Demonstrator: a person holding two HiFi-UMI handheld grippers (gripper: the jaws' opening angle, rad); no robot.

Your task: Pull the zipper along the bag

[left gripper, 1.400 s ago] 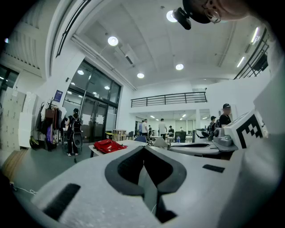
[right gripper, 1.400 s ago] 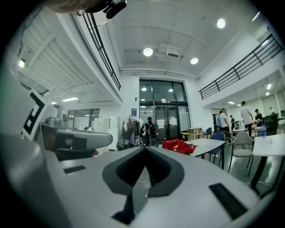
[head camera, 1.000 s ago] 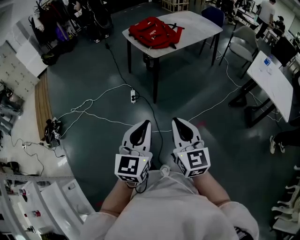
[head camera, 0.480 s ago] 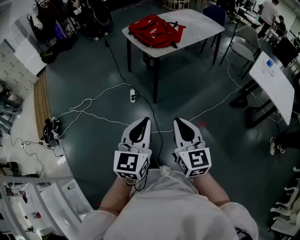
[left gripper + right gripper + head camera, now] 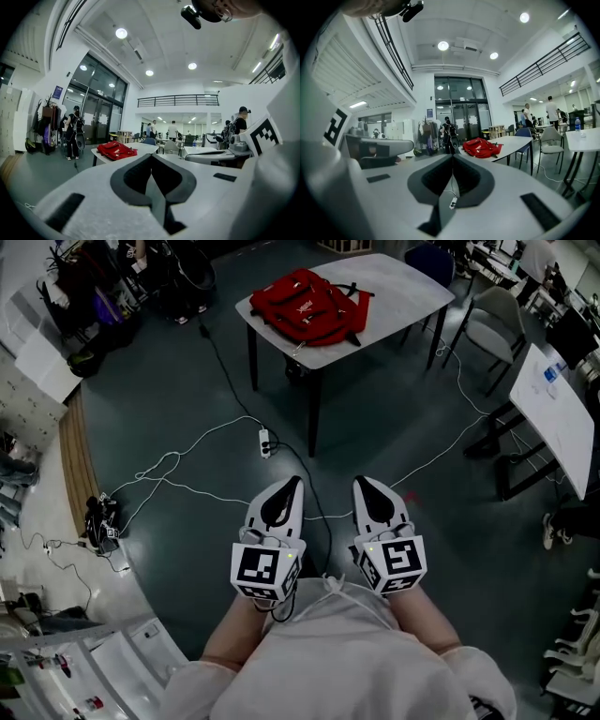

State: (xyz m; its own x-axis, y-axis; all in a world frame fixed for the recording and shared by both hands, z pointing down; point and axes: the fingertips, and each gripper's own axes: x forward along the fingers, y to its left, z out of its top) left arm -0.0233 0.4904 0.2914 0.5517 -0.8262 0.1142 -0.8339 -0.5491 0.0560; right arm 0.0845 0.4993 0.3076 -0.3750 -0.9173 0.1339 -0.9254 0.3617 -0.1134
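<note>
Left tongs [image 5: 292, 486], right tongs [image 5: 362, 484] pressed together, empty.
Red fabric backpack [image 5: 307, 306] lies on white rectangular bench [image 5: 405, 285], well apart.

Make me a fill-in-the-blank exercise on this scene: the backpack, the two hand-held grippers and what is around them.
1. The backpack on the white table is ___ in colour.
2. The left hand-held gripper and the right hand-held gripper both have their jaws ___, with nothing held.
3. The power strip lies on the ___.
Missing words: red; shut; floor.
</note>
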